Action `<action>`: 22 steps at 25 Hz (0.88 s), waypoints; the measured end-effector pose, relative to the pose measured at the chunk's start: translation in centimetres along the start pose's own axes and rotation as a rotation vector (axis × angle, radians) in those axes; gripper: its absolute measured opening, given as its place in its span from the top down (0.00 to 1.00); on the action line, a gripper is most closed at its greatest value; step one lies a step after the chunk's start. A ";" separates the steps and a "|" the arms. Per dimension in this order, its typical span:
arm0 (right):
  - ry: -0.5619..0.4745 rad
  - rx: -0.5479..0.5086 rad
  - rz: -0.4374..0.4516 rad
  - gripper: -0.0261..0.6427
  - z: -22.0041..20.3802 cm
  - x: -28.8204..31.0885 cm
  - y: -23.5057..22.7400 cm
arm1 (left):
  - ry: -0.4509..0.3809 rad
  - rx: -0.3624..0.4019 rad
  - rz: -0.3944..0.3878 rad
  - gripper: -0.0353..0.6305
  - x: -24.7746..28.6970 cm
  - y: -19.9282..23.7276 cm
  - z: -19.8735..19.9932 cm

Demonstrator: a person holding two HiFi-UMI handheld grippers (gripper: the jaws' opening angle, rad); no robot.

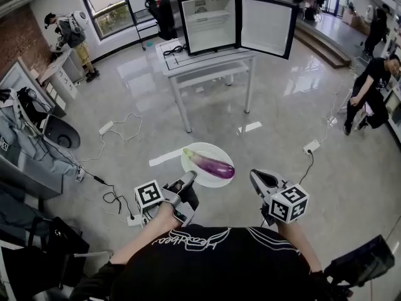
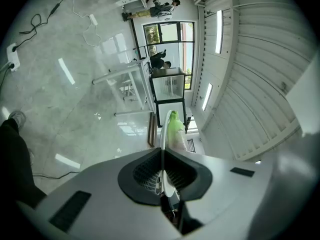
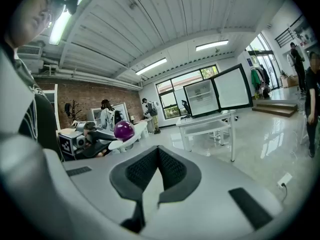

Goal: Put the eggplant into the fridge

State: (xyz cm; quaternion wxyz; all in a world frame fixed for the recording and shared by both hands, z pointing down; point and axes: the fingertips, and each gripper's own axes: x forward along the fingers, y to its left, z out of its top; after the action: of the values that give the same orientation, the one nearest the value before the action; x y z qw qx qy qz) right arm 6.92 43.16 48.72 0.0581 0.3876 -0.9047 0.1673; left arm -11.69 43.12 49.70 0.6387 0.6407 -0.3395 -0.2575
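A purple eggplant [image 1: 211, 164] with a green stem lies on a white plate [image 1: 195, 152] that is held up in front of me. My left gripper [image 1: 185, 182] is shut on the plate's near rim. In the left gripper view the rim [image 2: 162, 149] runs edge-on between the closed jaws, with the green stem [image 2: 174, 126] beyond. My right gripper [image 1: 261, 179] hangs to the right of the plate, shut and holding nothing; its view shows the eggplant's purple end [image 3: 123, 130]. The small fridge [image 1: 207, 24] stands open on a white table [image 1: 207, 63] far ahead.
The fridge door [image 1: 267, 27] swings out to the right. Cables and power strips [image 1: 105, 128] lie on the glossy floor at left, another strip [image 1: 311, 147] at right. A person [image 1: 369, 93] stands at right, others at the back; a desk [image 1: 31, 137] is at left.
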 end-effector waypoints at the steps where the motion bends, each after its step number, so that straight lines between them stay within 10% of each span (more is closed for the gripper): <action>1: 0.000 0.000 -0.001 0.95 -0.1 -0.1 0.1 | 0.001 0.002 -0.001 0.91 0.0 0.1 -0.1; 22: -0.030 0.051 0.046 0.95 0.8 0.2 -0.1 | -0.007 0.006 -0.008 0.91 0.7 -0.9 0.2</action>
State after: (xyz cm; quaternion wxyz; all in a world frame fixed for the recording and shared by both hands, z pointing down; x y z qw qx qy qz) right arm 6.82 42.69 48.07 0.0306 0.3707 -0.9095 0.1858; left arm -11.31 42.46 48.85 0.6344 0.6430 -0.3401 -0.2615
